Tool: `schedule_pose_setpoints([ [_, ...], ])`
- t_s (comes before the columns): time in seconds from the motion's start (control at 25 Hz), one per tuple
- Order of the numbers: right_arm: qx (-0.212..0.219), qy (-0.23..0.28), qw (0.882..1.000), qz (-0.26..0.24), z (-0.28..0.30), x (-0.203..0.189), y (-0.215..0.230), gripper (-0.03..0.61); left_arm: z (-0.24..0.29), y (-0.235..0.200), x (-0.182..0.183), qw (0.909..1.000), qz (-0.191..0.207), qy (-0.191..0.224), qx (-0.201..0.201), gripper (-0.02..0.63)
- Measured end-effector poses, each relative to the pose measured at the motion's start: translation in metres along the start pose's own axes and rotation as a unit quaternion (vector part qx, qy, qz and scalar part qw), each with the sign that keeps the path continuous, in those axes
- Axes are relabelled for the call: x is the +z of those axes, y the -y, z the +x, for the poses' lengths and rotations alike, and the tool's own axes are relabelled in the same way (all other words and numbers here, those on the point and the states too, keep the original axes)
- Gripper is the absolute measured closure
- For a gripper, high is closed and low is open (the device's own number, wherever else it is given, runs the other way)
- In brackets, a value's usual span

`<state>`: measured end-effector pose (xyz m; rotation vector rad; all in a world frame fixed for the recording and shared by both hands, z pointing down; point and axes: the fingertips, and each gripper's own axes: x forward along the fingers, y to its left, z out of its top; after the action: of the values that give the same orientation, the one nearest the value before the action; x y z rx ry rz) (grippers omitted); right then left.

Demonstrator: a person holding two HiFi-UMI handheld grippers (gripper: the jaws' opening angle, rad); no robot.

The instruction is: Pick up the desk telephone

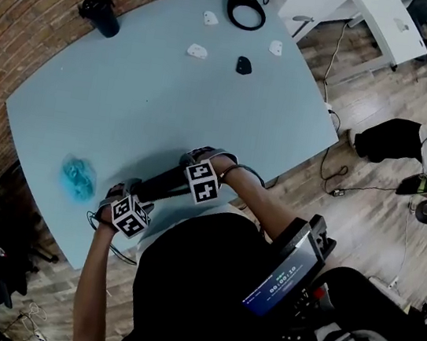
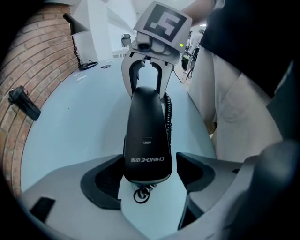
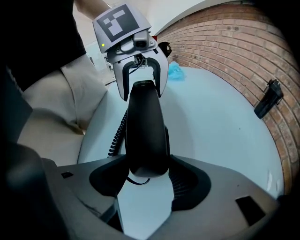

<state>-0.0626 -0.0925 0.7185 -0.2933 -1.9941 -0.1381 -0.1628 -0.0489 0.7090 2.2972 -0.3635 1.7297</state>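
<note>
A black telephone handset (image 1: 164, 190) lies near the front edge of the light blue table (image 1: 152, 101), with its coiled cord (image 2: 168, 117) running beside it. My left gripper (image 1: 131, 197) straddles one end of the handset (image 2: 146, 136); the left gripper (image 2: 147, 177) is open, with a gap at each pad. My right gripper (image 1: 197, 165) is at the other end of the handset (image 3: 146, 131); the right gripper (image 3: 147, 182) is shut on it, both pads against its sides. Both grippers point steeply down. No telephone base shows.
A black cup (image 1: 100, 14) stands at the table's far left. A blue crumpled thing (image 1: 79, 177) lies left of the left gripper. Small white pieces (image 1: 197, 50) and a black one (image 1: 244, 65) lie at the back, near a black ring-shaped item (image 1: 246, 8). A brick wall (image 3: 225, 37) borders the table.
</note>
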Motion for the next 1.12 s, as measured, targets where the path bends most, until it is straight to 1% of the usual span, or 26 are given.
schedule_pose_setpoints([
  [0.12,-0.005,0.001,1.000,0.000,-0.001,0.002,-0.002,0.311,-0.004,-0.003,0.002,0.9999,0.001,0.010,0.010,0.242],
  [0.2,-0.007,0.001,1.000,0.003,-0.001,0.002,0.000,0.301,-0.003,-0.006,0.002,0.9998,0.007,0.007,0.016,0.259],
  [0.28,-0.006,0.004,1.000,0.017,0.000,0.000,0.003,0.280,0.001,-0.007,0.002,0.9999,0.007,0.005,0.015,0.259],
  [0.36,-0.004,0.009,0.999,0.031,0.000,-0.001,0.004,0.267,0.006,-0.004,0.001,0.9998,0.016,-0.001,0.015,0.259],
  [0.44,-0.007,0.014,1.000,0.027,-0.001,0.000,0.003,0.262,0.010,-0.002,0.002,0.9996,0.024,-0.003,0.017,0.262],
  [0.52,-0.005,0.019,1.000,0.020,0.000,0.004,0.002,0.264,0.011,-0.003,0.004,0.9997,0.017,-0.001,0.019,0.270],
  [0.6,0.007,0.021,1.000,0.021,0.003,0.008,-0.001,0.264,0.011,-0.004,0.005,0.9998,0.008,0.003,0.019,0.273],
  [0.64,0.014,0.021,0.999,0.021,0.004,0.009,-0.002,0.282,0.011,-0.004,0.006,0.9998,0.005,0.006,0.018,0.275],
  [0.72,0.020,0.024,0.999,0.020,0.003,0.009,-0.006,0.287,0.010,-0.001,0.007,0.9998,0.001,0.012,0.015,0.278],
  [0.88,0.016,0.032,0.999,0.025,0.001,0.007,-0.009,0.295,0.010,0.000,0.010,0.9998,0.001,0.016,0.015,0.279],
  [1.12,-0.003,0.041,0.999,0.016,-0.001,0.007,-0.006,0.296,0.007,-0.002,0.011,0.9995,-0.009,0.027,0.017,0.287],
])
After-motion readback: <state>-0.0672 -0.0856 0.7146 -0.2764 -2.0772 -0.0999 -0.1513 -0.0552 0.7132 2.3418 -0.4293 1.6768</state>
